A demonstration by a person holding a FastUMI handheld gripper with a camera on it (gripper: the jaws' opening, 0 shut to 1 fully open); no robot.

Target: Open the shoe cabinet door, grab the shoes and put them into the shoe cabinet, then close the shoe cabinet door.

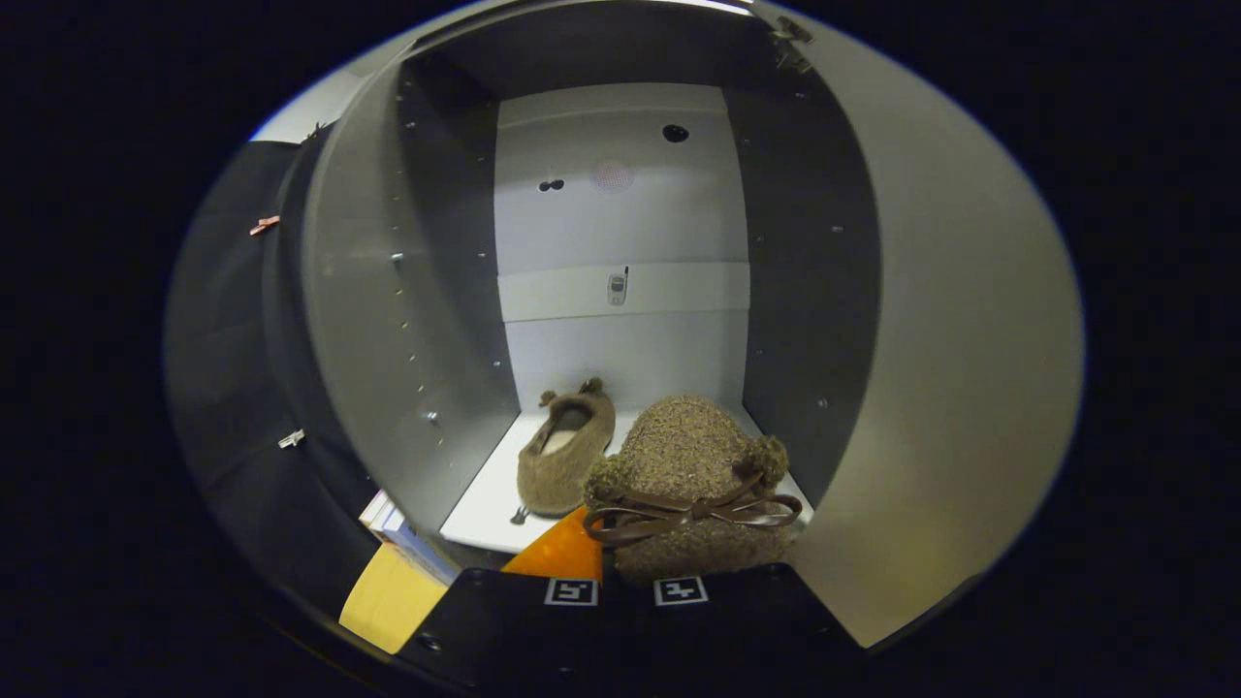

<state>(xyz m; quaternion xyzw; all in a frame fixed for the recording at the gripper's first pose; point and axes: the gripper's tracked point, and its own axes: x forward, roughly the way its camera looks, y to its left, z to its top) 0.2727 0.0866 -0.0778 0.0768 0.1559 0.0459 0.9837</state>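
Nearest us, our tongs (625, 582) pinch a brown fuzzy slipper (690, 475) by its heel end, it seems, the bow facing us, at the mouth of the open shoe cabinet (388, 320). Left of the cabinet we see stacked books (393, 523) and a yellow envelope (388, 596). Inside, on the white bottom shelf (485, 499), the other slipper (564, 451) lies left of the held one. The door (960, 368) stands open at right
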